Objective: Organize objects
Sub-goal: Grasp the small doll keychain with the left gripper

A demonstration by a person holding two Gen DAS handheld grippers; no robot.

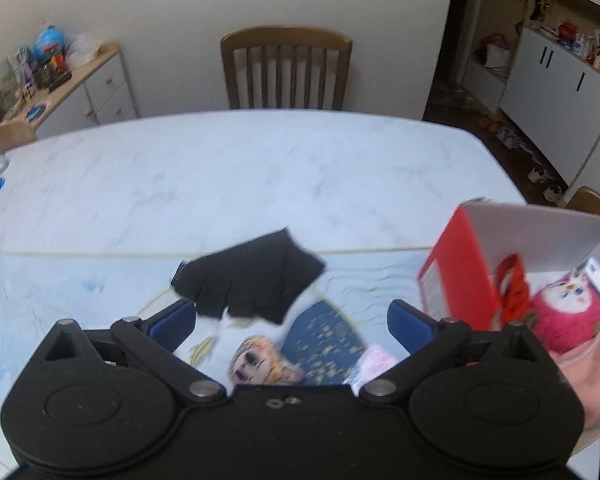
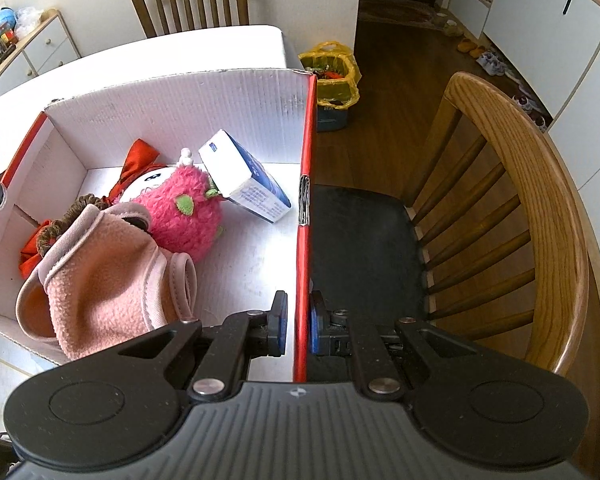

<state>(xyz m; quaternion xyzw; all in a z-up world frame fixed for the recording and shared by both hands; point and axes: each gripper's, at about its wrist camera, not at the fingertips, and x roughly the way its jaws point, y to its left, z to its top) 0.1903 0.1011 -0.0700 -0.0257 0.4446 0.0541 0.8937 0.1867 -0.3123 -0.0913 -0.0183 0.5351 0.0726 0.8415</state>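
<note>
While the right gripper [image 2: 298, 324] pinches the red side wall of the cardboard box [image 2: 180, 96] with its jaws closed tight on it, the left gripper [image 1: 292, 320] hangs over the table [image 1: 260, 168] with its jaws spread wide and nothing between them. A black fingerless glove [image 1: 252, 280] lies on the printed mat [image 1: 60, 300] just ahead of its fingertips, apart from the box. Inside the box sit a pink plush toy [image 2: 184, 208], a pink fleece garment [image 2: 108, 280] and a small blue-and-white carton [image 2: 246, 176] leaning on the plush.
</note>
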